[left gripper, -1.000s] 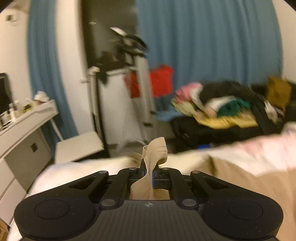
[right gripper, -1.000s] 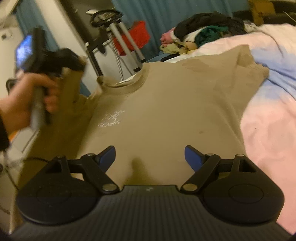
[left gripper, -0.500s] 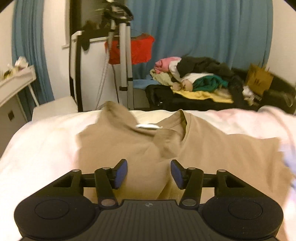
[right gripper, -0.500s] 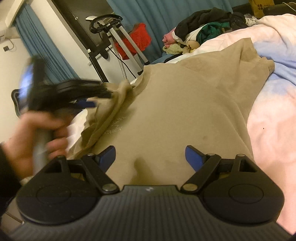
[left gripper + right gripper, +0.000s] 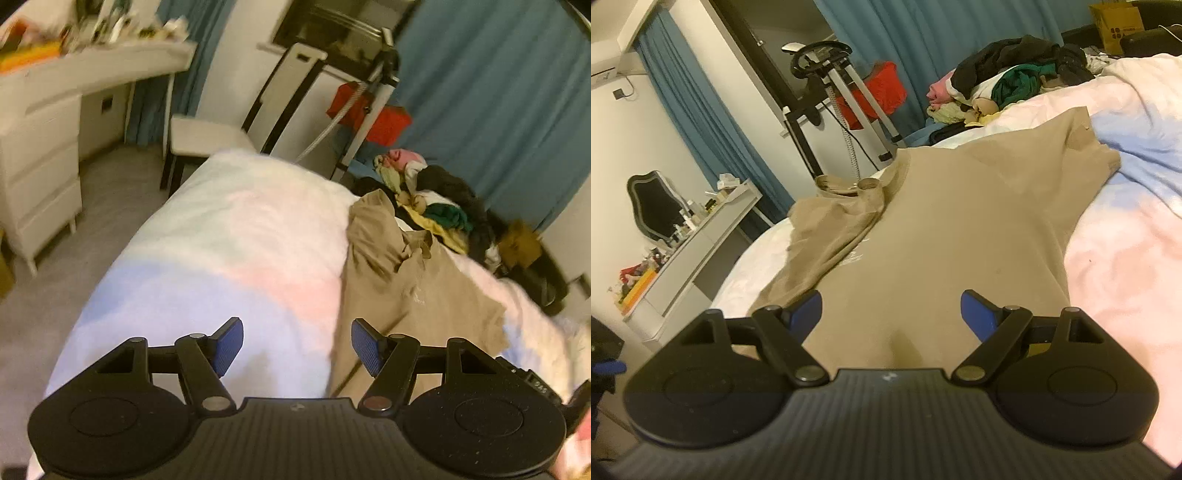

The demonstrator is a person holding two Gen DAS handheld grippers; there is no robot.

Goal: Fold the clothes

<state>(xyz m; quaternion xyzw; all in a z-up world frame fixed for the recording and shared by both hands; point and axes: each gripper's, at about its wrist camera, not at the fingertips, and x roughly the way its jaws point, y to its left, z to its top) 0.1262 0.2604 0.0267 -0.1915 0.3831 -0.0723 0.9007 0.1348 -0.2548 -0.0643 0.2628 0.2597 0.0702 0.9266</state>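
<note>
The tan T-shirt (image 5: 960, 229) lies on the bed (image 5: 229, 258), one sleeve folded in (soft, limp; pinch a hem edge), both left claw (image 5: 297, 345) and right claw (image 5: 891, 314) wide open, empty.

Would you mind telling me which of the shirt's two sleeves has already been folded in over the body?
The left-hand sleeve of the tan shirt lies folded across the chest; the right-hand sleeve lies spread out on the bedspread.

- Tan T-shirt (image 5: 945, 229): lies spread flat, front up, on the bed (image 5: 1126, 266).
- One sleeve side is folded inward over the chest, beside the collar (image 5: 849, 184).
- Small pale chest print, partly covered by the fold.
</note>
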